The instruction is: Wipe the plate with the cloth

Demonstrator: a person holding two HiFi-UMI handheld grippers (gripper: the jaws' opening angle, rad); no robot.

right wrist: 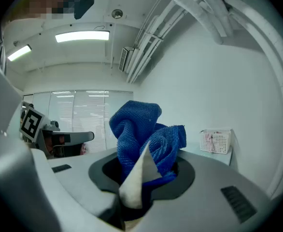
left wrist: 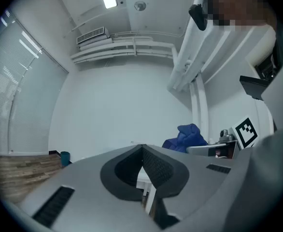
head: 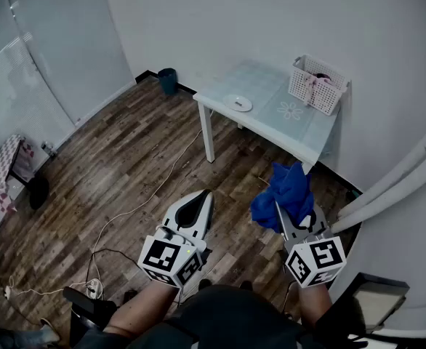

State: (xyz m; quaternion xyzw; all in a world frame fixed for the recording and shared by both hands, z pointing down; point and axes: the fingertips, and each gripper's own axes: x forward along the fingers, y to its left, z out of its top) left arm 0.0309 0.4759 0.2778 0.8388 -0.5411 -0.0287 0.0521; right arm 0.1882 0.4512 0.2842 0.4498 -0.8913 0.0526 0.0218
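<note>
A small white plate (head: 238, 103) lies on the pale table (head: 271, 118) far ahead, well beyond both grippers. My right gripper (head: 278, 211) is shut on a bunched blue cloth (head: 286, 193), which bulges up out of its jaws; the blue cloth (right wrist: 144, 137) fills the right gripper view, with a white label sticking out of the folds. My left gripper (head: 207, 195) is held level beside it, jaws shut with nothing between them. In the left gripper view (left wrist: 142, 151) the blue cloth (left wrist: 187, 138) shows off to the right.
A white slatted basket (head: 316, 84) stands at the table's far right corner, also seen as the basket (right wrist: 216, 141). A dark bin (head: 167, 80) sits by the back wall. White cables (head: 126, 217) trail across the wooden floor. A white rail (head: 402, 173) runs at the right.
</note>
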